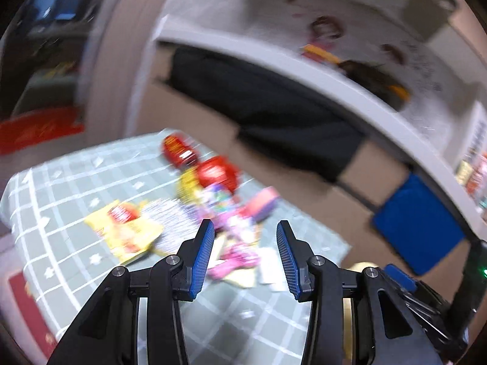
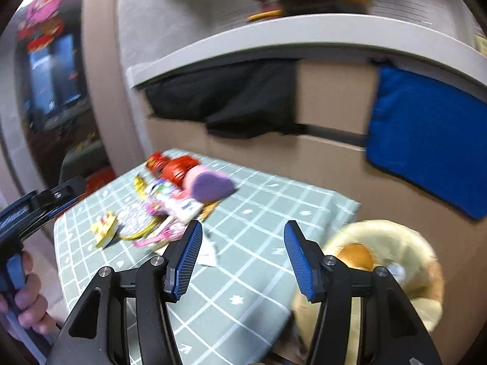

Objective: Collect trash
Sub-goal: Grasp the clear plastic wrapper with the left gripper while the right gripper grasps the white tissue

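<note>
A pile of snack wrappers (image 1: pixel 213 206) lies on a green checked tablecloth (image 1: pixel 76 182): red packets (image 1: pixel 216 172), a yellow packet (image 1: pixel 124 231), a silver one (image 1: pixel 170 222) and pink ones (image 1: pixel 234 258). My left gripper (image 1: pixel 245 255) is open and empty, just short of the pink wrappers. The pile also shows in the right wrist view (image 2: pixel 170 206), with a pink and purple pack (image 2: pixel 210 182) on it. My right gripper (image 2: pixel 242 258) is open and empty above the cloth, right of the pile. Both views are blurred.
A pale yellow bin (image 2: pixel 386 261) with trash inside stands off the table's right edge. Cardboard boxes (image 2: pixel 331 97) with a black cloth (image 2: pixel 231 97) and a blue cloth (image 2: pixel 426 140) sit behind the table under a white shelf (image 2: pixel 274 39). The left gripper (image 2: pixel 39 206) is at the table's left edge.
</note>
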A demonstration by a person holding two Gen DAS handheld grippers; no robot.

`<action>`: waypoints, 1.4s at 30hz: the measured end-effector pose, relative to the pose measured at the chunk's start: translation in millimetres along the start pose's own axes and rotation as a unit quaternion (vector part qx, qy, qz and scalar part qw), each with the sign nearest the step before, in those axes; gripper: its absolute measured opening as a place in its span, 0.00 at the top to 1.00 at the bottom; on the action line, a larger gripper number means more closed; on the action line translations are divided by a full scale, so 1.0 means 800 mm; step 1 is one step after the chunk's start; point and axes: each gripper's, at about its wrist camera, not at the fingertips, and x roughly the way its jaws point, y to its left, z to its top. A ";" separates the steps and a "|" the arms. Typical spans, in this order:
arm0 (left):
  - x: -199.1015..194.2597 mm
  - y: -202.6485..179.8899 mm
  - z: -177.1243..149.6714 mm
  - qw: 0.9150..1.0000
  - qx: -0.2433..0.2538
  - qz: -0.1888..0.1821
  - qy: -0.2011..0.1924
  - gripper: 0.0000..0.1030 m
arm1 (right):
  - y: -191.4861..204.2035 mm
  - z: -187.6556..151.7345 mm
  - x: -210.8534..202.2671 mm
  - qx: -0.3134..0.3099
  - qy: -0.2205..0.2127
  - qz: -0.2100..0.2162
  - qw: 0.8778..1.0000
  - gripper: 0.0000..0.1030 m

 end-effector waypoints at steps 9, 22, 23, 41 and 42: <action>0.051 0.072 -0.021 0.997 -0.051 0.048 0.041 0.57 | 0.063 -0.007 0.109 -0.046 0.060 0.073 0.994 0.49; 0.078 0.086 -0.030 0.997 -0.037 -0.006 0.073 0.57 | 0.104 -0.017 0.243 -0.044 0.145 0.108 0.983 0.50; 0.081 0.085 -0.030 0.996 -0.035 -0.009 0.076 0.57 | 0.107 -0.018 0.243 -0.055 0.145 0.107 0.982 0.50; 0.137 -0.004 -0.054 0.976 0.066 -0.123 0.164 0.57 | -0.022 -0.029 0.131 0.054 0.079 0.131 0.987 0.61; 0.139 -0.009 -0.054 0.975 0.076 -0.124 0.166 0.57 | -0.033 -0.026 0.123 0.065 0.069 0.125 0.988 0.61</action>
